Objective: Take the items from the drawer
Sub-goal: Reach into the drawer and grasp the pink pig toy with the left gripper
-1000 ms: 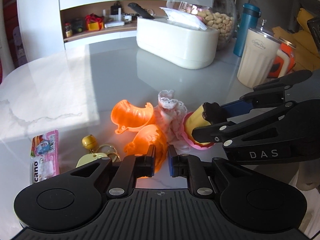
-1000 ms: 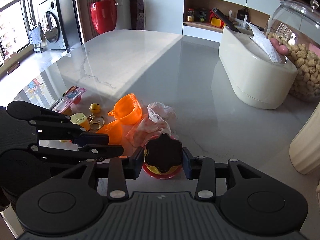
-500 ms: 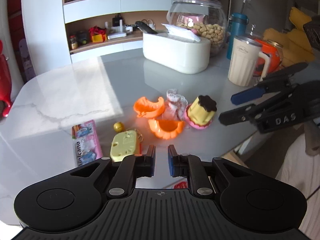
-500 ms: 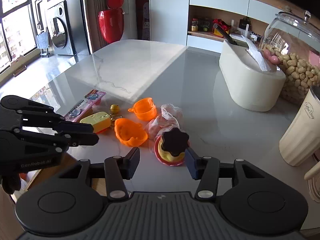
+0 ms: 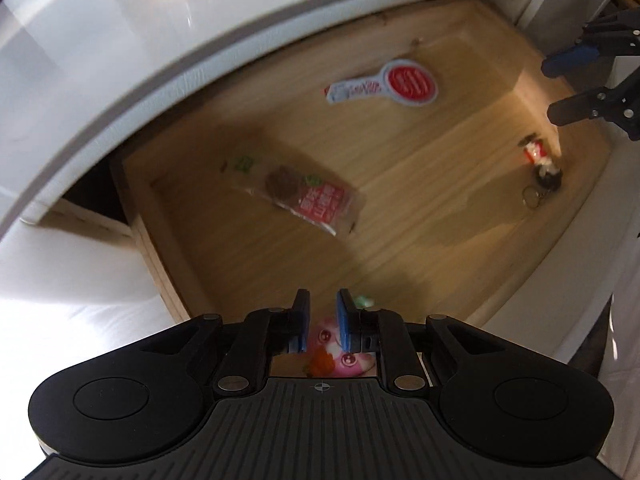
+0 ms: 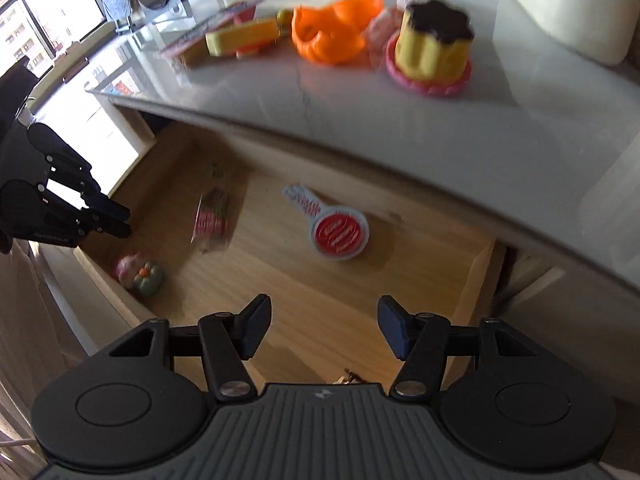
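Two black grippers hang over the open wooden drawer under the grey marble table. The left gripper points straight down, its blue pads a narrow gap apart and opening slowly, nothing pinched between them; just under them lies a pink toy with a cartoon face, beside the drawer's front wall. The right gripper has its fingers spread wide and opening further, with only bare wood between them.

On the drawer floor lie a clear snack packet with a red label, its writing too blurred to read, a white paddle-shaped item with a red round label, its print also unreadable, and a small red and black keychain figure with a metal ring near the right side, all well apart.

On the table stand a yellow toy pudding with a dark top on a pink plate, orange plastic cups and a yellow flat box
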`<action>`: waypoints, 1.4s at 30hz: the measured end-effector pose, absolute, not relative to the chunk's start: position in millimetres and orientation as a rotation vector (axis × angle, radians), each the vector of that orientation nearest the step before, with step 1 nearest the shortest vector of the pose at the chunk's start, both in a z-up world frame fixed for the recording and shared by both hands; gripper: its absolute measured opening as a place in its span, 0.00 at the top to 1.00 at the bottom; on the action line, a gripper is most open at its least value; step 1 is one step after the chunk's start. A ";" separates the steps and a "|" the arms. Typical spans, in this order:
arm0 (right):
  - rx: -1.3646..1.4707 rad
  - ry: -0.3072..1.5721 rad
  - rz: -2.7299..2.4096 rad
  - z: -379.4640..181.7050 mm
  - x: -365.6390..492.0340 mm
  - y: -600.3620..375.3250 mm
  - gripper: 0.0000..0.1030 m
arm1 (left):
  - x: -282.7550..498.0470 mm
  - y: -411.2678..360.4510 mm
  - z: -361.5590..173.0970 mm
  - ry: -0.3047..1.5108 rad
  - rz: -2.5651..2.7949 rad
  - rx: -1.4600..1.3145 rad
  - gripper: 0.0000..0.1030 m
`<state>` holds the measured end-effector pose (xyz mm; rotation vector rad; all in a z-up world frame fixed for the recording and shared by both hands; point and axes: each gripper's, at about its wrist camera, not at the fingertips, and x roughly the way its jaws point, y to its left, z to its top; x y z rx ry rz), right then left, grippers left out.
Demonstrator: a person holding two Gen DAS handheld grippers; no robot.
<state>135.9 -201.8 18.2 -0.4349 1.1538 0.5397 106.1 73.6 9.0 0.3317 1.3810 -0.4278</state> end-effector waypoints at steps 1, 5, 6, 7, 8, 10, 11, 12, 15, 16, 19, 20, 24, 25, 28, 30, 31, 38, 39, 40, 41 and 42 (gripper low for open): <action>-0.443 1.166 0.541 11.9 135.1 -200.2 0.42 | 108.9 75.2 4.3 1.403 -0.438 0.328 0.83; -0.466 1.194 0.547 -3.1 132.9 -197.5 0.42 | 116.4 82.5 -6.6 1.479 -0.494 0.308 0.83; -0.460 1.204 0.545 -5.5 134.0 -198.8 0.42 | 118.2 82.5 -9.2 1.504 -0.508 0.304 0.83; -0.442 1.218 0.543 -5.9 136.5 -200.6 0.43 | 118.4 82.4 -10.8 1.524 -0.516 0.311 0.83; -0.415 1.226 0.544 -4.9 139.7 -202.9 0.43 | 119.7 81.9 -13.2 1.540 -0.521 0.327 0.83; -0.370 1.248 0.536 -4.9 145.7 -207.3 0.43 | 120.6 80.3 -18.6 1.596 -0.536 0.364 0.83; -0.349 1.264 0.534 -5.8 147.7 -208.6 0.43 | 120.1 79.5 -22.6 1.629 -0.552 0.377 0.83; -0.330 1.273 0.532 -6.2 149.0 -210.0 0.43 | 120.0 78.7 -25.0 1.648 -0.571 0.386 0.85; -0.303 1.282 0.524 -6.8 150.5 -211.3 0.43 | 125.7 79.3 -29.3 1.685 -0.586 0.372 0.86; -0.297 1.283 0.523 -6.7 150.2 -211.3 0.43 | 127.7 79.5 -31.6 1.695 -0.584 0.368 0.86; -0.280 1.283 0.510 -6.5 150.3 -211.6 0.43 | 130.6 77.8 -36.3 1.698 -0.574 0.370 0.86; -0.271 1.283 0.508 -6.6 150.8 -212.0 0.43 | 130.8 77.2 -37.0 1.686 -0.565 0.374 0.85; -0.231 1.283 0.493 -5.0 153.9 -215.4 0.43 | 132.3 73.3 -18.6 1.437 -0.489 0.390 0.85; -0.225 1.280 0.489 -4.5 154.0 -215.6 0.43 | 134.9 74.9 -11.5 1.377 -0.479 0.349 0.84; -0.223 1.275 0.478 -3.3 153.5 -216.1 0.43 | 140.1 78.1 -4.1 1.358 -0.517 0.252 0.84; -0.227 1.266 0.473 -2.0 152.4 -215.9 0.43 | 135.9 74.0 -8.3 1.372 -0.529 0.335 0.82; -0.227 1.263 0.470 -1.6 152.1 -215.8 0.43 | 133.1 71.4 -10.6 1.379 -0.531 0.382 0.82; -0.214 1.267 0.468 -1.6 154.6 -216.1 0.43 | 120.3 83.9 -19.5 1.402 -0.527 0.407 0.82; -0.216 1.267 0.467 -1.6 154.6 -215.4 0.43 | 120.0 83.1 -23.5 1.413 -0.529 0.426 0.81; -0.219 1.267 0.464 -1.2 154.7 -214.7 0.43 | 120.0 80.6 -26.2 1.415 -0.524 0.449 0.81; -0.222 1.266 0.462 -0.4 154.3 -213.8 0.43 | 119.3 74.9 -30.8 1.408 -0.513 0.468 0.81; -0.225 1.263 0.459 0.1 154.0 -213.5 0.43 | 121.0 73.7 -30.9 1.402 -0.508 0.470 0.81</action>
